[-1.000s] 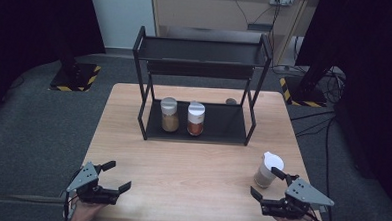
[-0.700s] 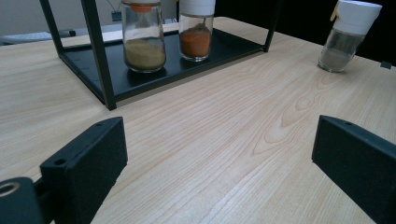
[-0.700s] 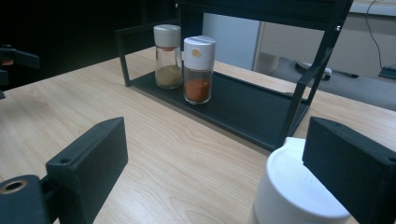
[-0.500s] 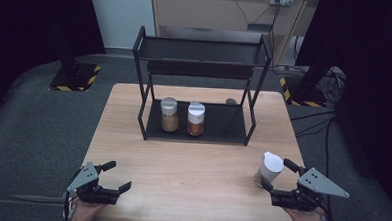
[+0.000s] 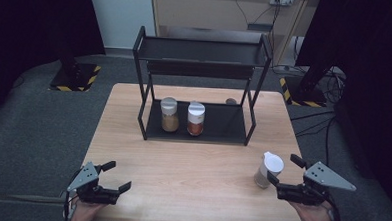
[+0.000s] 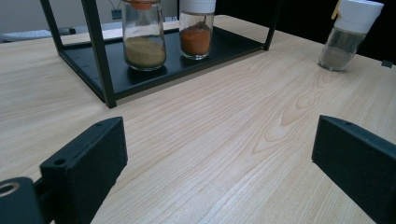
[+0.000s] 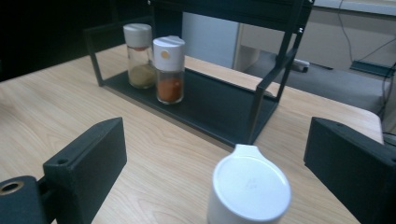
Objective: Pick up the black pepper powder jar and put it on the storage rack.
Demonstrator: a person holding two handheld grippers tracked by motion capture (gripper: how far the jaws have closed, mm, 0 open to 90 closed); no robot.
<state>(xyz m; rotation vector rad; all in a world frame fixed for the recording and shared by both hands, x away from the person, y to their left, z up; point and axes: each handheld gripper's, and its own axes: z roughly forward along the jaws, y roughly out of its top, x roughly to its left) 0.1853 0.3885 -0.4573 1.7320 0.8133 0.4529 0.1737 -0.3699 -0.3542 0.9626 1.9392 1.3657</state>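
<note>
A clear jar with a white flip cap (image 5: pixel 267 171) stands upright on the wooden table at the right. My right gripper (image 5: pixel 285 169) is just beside it. Its jaws have just been opening and now stand wide. In the right gripper view the jar's cap (image 7: pixel 250 186) sits low between the jaws, touching neither. My left gripper (image 5: pixel 119 175) rests open near the table's front left, nothing between its jaws (image 6: pixel 219 140). On the black rack's lower shelf (image 5: pixel 223 124) stand a tan-spice jar (image 5: pixel 169 115) and an orange-spice jar (image 5: pixel 195 119).
The two-tier black rack's posts (image 5: pixel 144 113) rise at the table's back middle, and its upper shelf (image 5: pixel 201 50) is bare. A small dark round object (image 5: pixel 231 101) lies behind the rack. Bare wood (image 5: pixel 191 175) spans between the grippers.
My right gripper has lifted a little and drawn back to the right, away from the white-capped jar, which stays put. The left gripper has kept still.
</note>
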